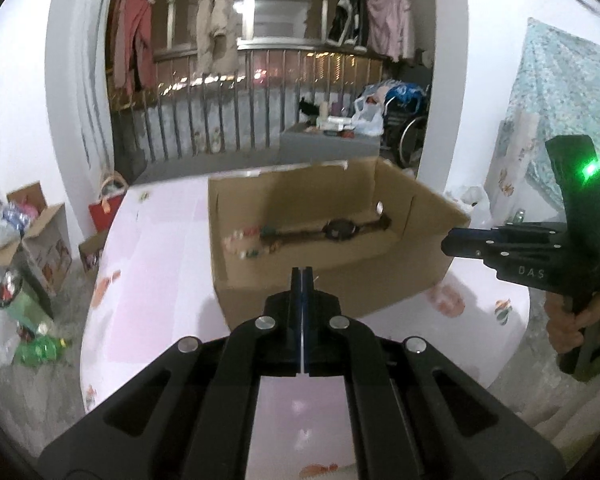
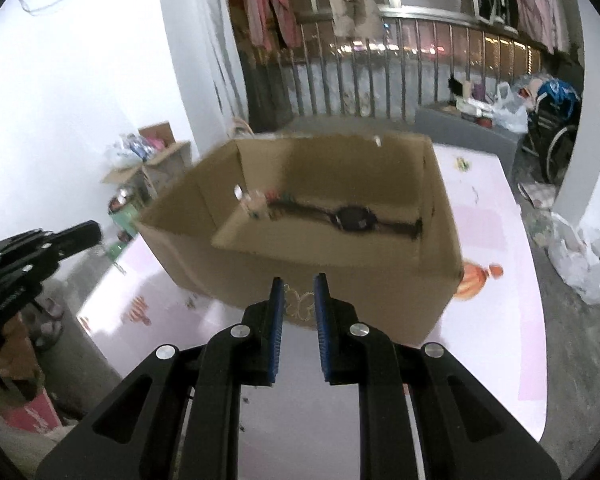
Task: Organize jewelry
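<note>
A cardboard box (image 1: 332,276) is sitting open on a pale pink table (image 1: 160,248), with both grippers pointing down towards it from the near side. Inside the box, a dark watch (image 2: 354,218) is lying flat along the floor, strap stretched out, with a small blurred cluster of coloured beads (image 2: 260,202) resting just beside its left end. The left gripper (image 1: 302,280) is hovering in front of the box's near wall, its jaws pressed fully together with nothing between them. The right gripper (image 2: 299,294) is hovering over the near wall too, its blue-padded jaws standing a little apart; a thin gold, butterfly-shaped piece (image 2: 299,305) is showing in the gap, though whether the pads are pinching it is unclear. In the left view, a hand (image 1: 580,320) is gripping the right gripper's handle at the box's right side. Clothes (image 1: 212,16) are hanging on a rail behind
</note>
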A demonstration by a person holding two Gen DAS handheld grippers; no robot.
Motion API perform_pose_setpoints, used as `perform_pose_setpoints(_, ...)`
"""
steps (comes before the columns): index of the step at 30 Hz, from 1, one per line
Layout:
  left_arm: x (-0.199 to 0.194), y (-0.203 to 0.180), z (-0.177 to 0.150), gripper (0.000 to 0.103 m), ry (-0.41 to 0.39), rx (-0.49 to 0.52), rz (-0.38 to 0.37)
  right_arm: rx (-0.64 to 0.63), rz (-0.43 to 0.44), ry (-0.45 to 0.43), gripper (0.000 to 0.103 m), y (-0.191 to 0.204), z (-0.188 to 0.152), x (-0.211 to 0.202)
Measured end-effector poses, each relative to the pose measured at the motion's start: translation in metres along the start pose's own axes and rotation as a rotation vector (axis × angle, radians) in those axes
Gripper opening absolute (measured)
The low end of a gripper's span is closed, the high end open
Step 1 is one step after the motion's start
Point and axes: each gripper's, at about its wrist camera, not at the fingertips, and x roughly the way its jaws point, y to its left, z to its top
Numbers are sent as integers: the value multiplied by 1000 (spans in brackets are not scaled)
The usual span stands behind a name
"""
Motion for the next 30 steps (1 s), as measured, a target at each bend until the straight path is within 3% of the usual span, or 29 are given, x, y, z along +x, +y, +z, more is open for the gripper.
perform_pose_setpoints(5, 6, -9, 32, 0, -55, 30, -55, -22, 38, -42, 16, -3, 33, -1)
perform_pose_setpoints(8, 24, -9, 49, 0, -58, 38, -81, -29, 68, -11, 16, -11, 54, 15)
perform_pose_setpoints(15, 102, 5, 69, 0, 77, -40, -146, -12, 118, 188, 16, -29, 85, 79)
perform_pose_setpoints(21, 166, 9, 66, 0, 260, -45, -122, -29, 70, 302, 16, -34, 86, 120)
perform_pose_setpoints(24, 186, 11, 61, 1, 315, -53, -110, -25, 63, 314, 16, -38, 86, 127)
perform_pose_setpoints(27, 195, 17, 59, 10, 330, -85, -119, -9, 64, 311, 17, -43, 87, 131)
perform_pose_setpoints(30, 197, 23, 60, 11, 328, -110, -113, 22, 64, 297, 17, -52, 90, 130)
